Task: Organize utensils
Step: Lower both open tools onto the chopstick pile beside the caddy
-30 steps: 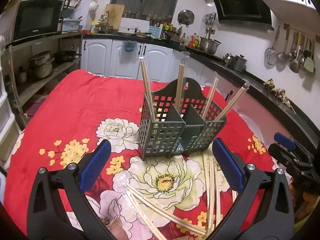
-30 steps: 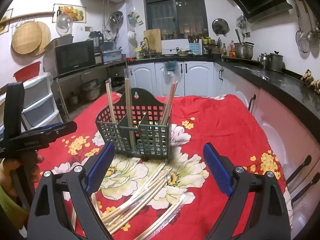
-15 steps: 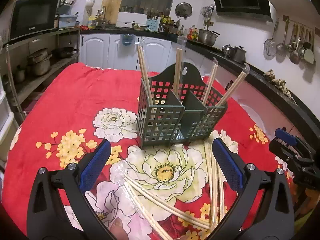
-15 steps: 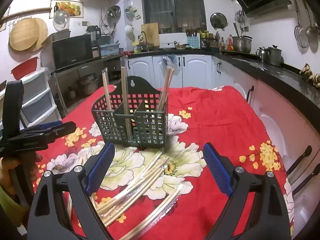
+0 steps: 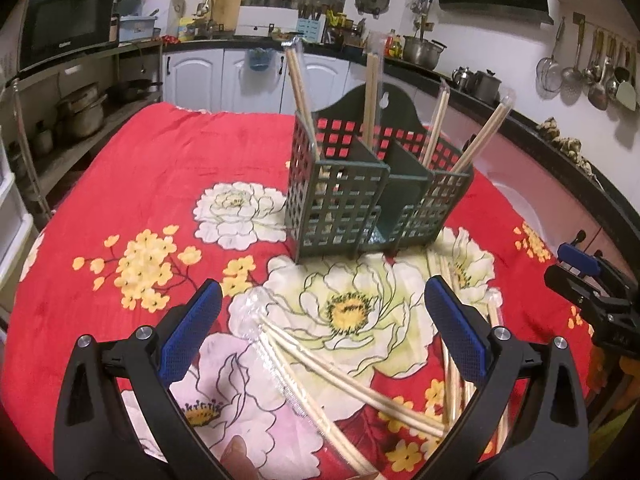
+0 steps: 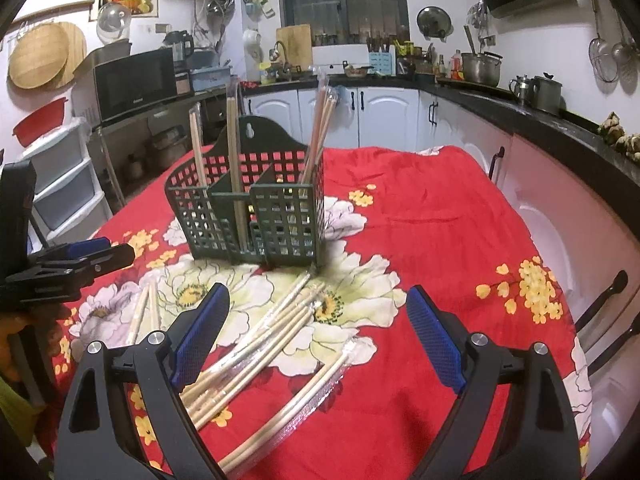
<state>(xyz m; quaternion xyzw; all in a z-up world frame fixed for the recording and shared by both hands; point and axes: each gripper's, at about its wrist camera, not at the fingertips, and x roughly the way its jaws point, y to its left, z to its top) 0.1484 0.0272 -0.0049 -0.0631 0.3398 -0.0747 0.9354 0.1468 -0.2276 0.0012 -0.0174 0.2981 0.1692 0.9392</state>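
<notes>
hovering over the red floral tablecloth [image 5: 160,160], left gripper [image 5: 320,326] and right gripper [image 6: 318,334] both have jaws spread wide, nothing between them. loose wrapped chopsticks [image 6: 272,332] lie scattered on the cloth just past the fingertips, in front of the dark green utensil caddy [image 6: 248,216]. farther back, the caddy stands upright with several chopstick pairs [image 5: 298,80] leaning in its compartments.
</notes>
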